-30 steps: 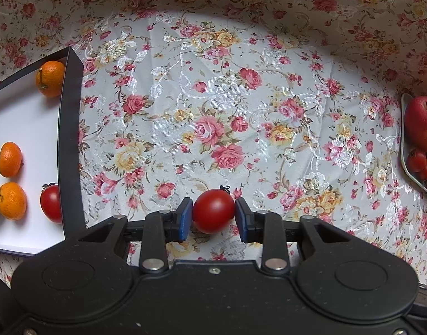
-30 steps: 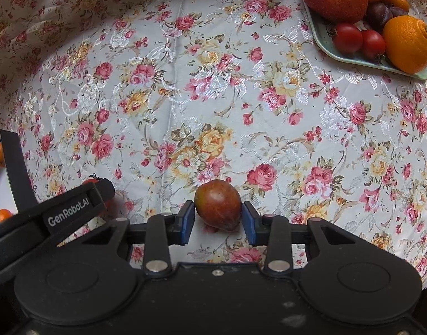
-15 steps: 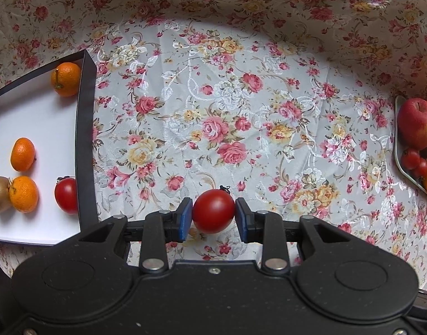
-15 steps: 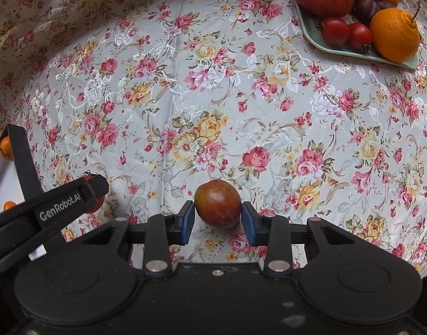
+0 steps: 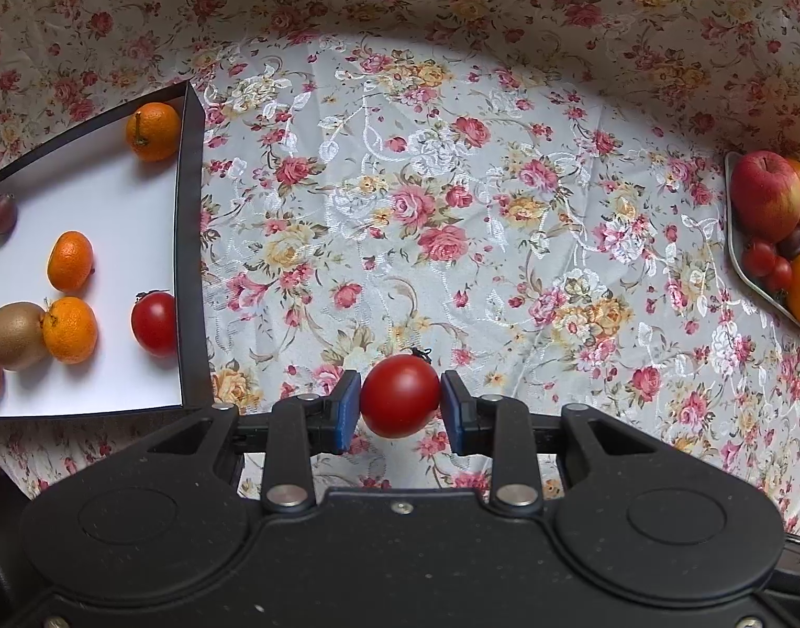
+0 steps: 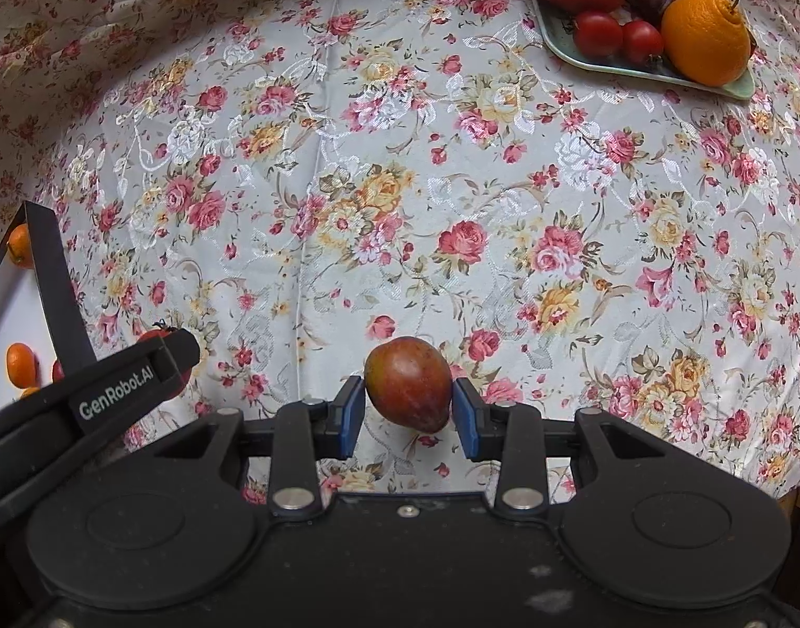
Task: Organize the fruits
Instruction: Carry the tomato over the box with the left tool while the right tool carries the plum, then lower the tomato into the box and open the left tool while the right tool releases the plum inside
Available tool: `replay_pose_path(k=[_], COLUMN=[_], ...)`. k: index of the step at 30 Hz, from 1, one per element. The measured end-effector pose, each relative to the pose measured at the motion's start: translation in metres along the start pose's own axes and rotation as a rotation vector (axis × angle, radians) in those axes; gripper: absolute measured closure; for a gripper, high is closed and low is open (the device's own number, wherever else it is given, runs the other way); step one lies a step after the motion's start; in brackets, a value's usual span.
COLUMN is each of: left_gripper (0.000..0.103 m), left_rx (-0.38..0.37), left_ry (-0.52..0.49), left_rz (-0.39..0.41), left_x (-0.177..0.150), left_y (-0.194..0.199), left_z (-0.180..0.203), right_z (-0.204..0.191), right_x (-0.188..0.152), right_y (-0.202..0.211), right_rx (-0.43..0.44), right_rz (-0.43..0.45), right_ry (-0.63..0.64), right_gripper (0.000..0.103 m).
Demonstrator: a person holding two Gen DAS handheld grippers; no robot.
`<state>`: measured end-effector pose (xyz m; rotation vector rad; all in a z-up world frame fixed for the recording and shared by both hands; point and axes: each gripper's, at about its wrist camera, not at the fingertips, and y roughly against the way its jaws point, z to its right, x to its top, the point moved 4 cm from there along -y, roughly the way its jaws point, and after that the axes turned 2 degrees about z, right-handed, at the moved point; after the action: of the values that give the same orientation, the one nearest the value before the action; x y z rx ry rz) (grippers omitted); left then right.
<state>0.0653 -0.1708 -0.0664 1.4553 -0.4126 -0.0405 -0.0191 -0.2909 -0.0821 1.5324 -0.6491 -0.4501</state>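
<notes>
Fingers [image 5: 342, 411] of left gripper [image 5: 400, 411] clamp tomato [image 5: 400, 395]; right gripper [image 6: 408, 413] clamps plum [image 6: 408, 390].

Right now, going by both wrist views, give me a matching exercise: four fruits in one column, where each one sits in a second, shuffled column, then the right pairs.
Fruits
1. tomato
2. reddish-brown plum
3. apple
4. kiwi

Places
A. on the green plate
B. held in the left gripper
C. in the white tray, touching a mandarin
D. held in the right gripper

Pairs: 1-B, 2-D, 3-A, 4-C
</notes>
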Motion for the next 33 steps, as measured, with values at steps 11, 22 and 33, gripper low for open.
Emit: replay_pose_path(k=[11, 22, 33], left_gripper=[0.062, 0.062, 0.062], left_rx=[-0.002, 0.034, 0.117], left_ry=[0.004, 0.035, 0.180], left_rz=[0.011, 0.074, 0.161], left_x=[-0.017, -0.008, 0.012], left_y=[0.012, 0.030, 0.051], left_z=[-0.013, -0.046, -0.141], right_z=[-0.003, -0.026, -0.080], right_x=[-0.022, -0.022, -0.021], right_y=[0.008, 0.003, -0.001], right_rx=[-0.012, -0.016, -0.036], right_rz=[0.011, 0.016, 0.068], right_ry=[0.013, 0.047, 0.117], right_gripper=[0.064, 0.065, 0.065])
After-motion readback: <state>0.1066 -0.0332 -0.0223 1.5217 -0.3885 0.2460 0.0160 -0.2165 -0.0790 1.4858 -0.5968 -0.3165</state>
